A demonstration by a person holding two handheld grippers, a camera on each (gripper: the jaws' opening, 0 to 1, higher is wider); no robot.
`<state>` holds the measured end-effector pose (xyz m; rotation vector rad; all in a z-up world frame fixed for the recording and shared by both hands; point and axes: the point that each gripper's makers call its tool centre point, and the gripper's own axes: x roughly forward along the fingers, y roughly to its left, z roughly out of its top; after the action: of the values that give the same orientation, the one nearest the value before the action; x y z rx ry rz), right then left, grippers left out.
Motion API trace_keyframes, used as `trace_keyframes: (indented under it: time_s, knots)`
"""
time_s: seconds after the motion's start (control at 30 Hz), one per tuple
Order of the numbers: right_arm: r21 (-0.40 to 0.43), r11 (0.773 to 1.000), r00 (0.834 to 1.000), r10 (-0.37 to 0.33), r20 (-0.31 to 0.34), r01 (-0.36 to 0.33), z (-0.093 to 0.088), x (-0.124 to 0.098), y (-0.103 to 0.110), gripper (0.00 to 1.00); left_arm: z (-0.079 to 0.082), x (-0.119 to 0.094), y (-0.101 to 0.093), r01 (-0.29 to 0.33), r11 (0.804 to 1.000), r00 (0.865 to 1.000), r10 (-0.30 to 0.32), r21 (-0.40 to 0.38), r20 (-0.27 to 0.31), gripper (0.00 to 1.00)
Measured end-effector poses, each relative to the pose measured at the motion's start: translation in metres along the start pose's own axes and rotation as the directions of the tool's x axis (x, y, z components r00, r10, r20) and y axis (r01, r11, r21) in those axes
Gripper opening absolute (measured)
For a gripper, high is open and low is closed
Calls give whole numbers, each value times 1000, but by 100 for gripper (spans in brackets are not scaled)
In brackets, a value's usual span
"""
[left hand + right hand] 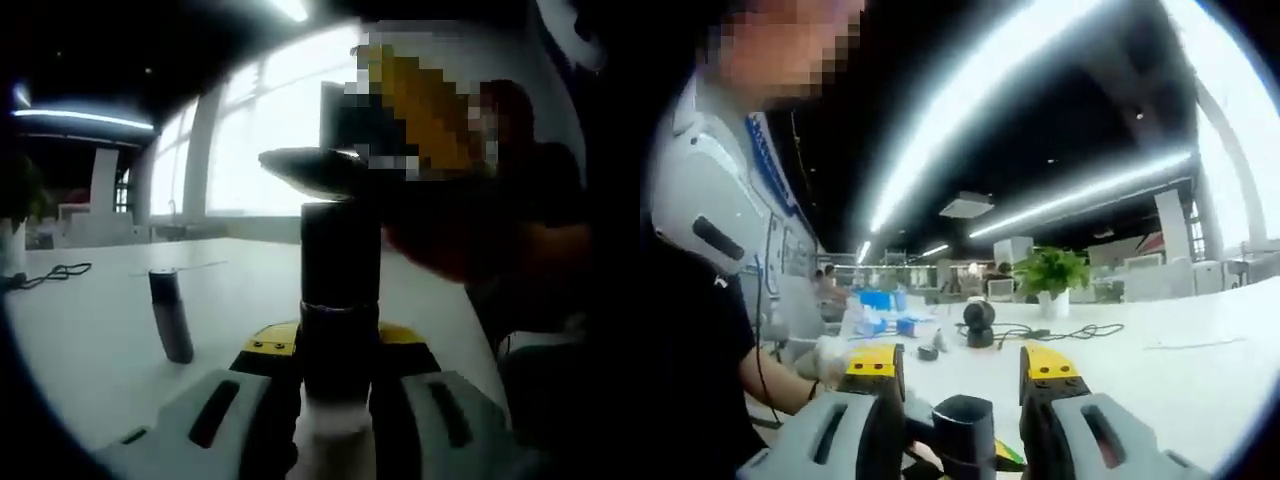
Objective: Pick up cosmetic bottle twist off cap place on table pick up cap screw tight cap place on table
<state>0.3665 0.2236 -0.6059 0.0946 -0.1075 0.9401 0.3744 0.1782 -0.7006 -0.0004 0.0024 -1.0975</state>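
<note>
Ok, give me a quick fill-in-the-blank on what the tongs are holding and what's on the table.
1. The left tongs are shut on an upright ____ bottle.
2. A second dark bottle stands on the white ____.
3. In the right gripper view, a potted ____ with green leaves stands on the far side of the table.
4. A dark cap sits between the ____ tongs.

Missing words: dark; table; plant; right

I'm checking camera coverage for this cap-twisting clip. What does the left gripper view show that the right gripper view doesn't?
Left gripper view: the left hand-held gripper clamping the upright cosmetic bottle, and a dark cylinder standing on the table. Right gripper view: the right hand-held gripper straddling the black cap with gaps either side, and a potted plant further back. Shared: the cap and the white table.
</note>
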Motion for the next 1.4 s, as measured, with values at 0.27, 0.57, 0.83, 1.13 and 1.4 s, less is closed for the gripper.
trace_keyframes:
  time_s: [0.27, 0.57, 0.83, 1.13, 1.4]
  knots:
    - [9, 979, 979, -204, -18, 204, -3, -11, -11, 37, 0, 0, 3, -17, 1000, 1000, 17, 12, 3, 15]
    - [-89, 924, 925, -376, -51, 371, -20, -8, -10, 35, 0, 0, 4, -30, 999, 1000, 29, 18, 4, 15]
    - [-83, 884, 879, -466, -98, 459, -41, -2, -14, 27, -1, 0, 5, -33, 999, 999, 33, 17, 1, 15]
    - [-107, 865, 857, -500, -121, 490, -44, -4, -22, 18, -2, 1, 5, -35, 999, 999, 35, 20, 1, 15]
    - [-93, 877, 869, -480, -122, 471, -44, -4, -23, 17, -2, 1, 5, -33, 999, 999, 33, 17, 2, 15]
